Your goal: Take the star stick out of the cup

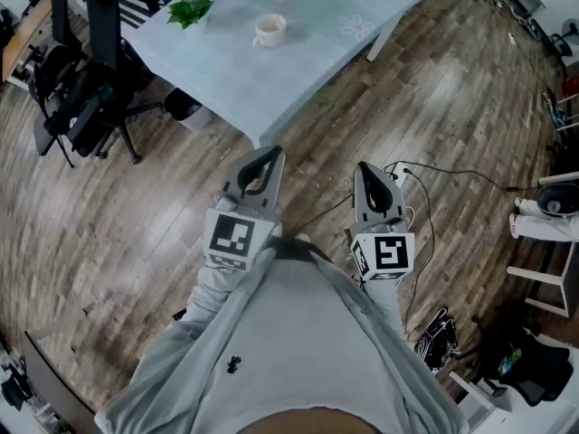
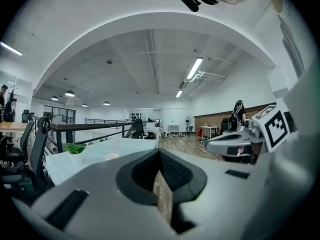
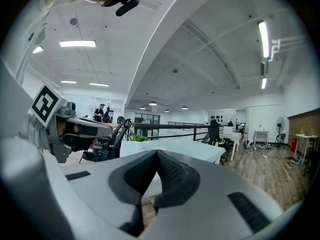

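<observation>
A white cup (image 1: 270,30) stands on the pale blue table (image 1: 298,70) far ahead; the star stick in it is too small to make out from the head view. In the left gripper view the cup (image 2: 112,157) is a small pale shape with a thin stick rising from it. Both grippers are held close to the person's body, over the wooden floor and short of the table. My left gripper (image 1: 266,155) (image 2: 160,152) is shut with nothing in it. The right gripper (image 1: 364,168) (image 3: 157,153) is also shut and empty, its jaws meeting at the tip.
A small green plant (image 1: 190,11) sits left of the cup. Office chairs and black stands (image 1: 81,98) crowd the floor on the left. Cables (image 1: 425,172) trail on the floor at right, by a white stand (image 1: 550,208) and dark bags (image 1: 534,369).
</observation>
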A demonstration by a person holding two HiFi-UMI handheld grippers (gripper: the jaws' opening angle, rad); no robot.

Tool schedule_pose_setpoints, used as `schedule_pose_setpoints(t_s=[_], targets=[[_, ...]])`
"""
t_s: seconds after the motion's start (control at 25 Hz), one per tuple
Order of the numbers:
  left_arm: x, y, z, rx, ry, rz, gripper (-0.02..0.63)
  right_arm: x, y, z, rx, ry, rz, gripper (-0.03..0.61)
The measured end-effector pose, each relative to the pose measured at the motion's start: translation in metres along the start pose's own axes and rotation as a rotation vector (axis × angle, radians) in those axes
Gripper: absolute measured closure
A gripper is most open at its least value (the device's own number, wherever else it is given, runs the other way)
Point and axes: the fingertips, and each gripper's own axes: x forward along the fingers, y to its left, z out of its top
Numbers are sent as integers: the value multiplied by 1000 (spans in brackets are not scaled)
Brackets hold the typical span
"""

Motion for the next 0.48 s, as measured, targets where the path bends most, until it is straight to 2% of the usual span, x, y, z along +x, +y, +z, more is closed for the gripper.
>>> schedule_pose_setpoints(t_s=[0.2, 0.48], targets=[[6, -10, 0, 3, 5, 24, 594, -10, -20, -7, 21, -10, -30, 563], [13, -19, -8, -6, 19, 59, 594, -19, -38, -17, 42, -25, -19, 561]])
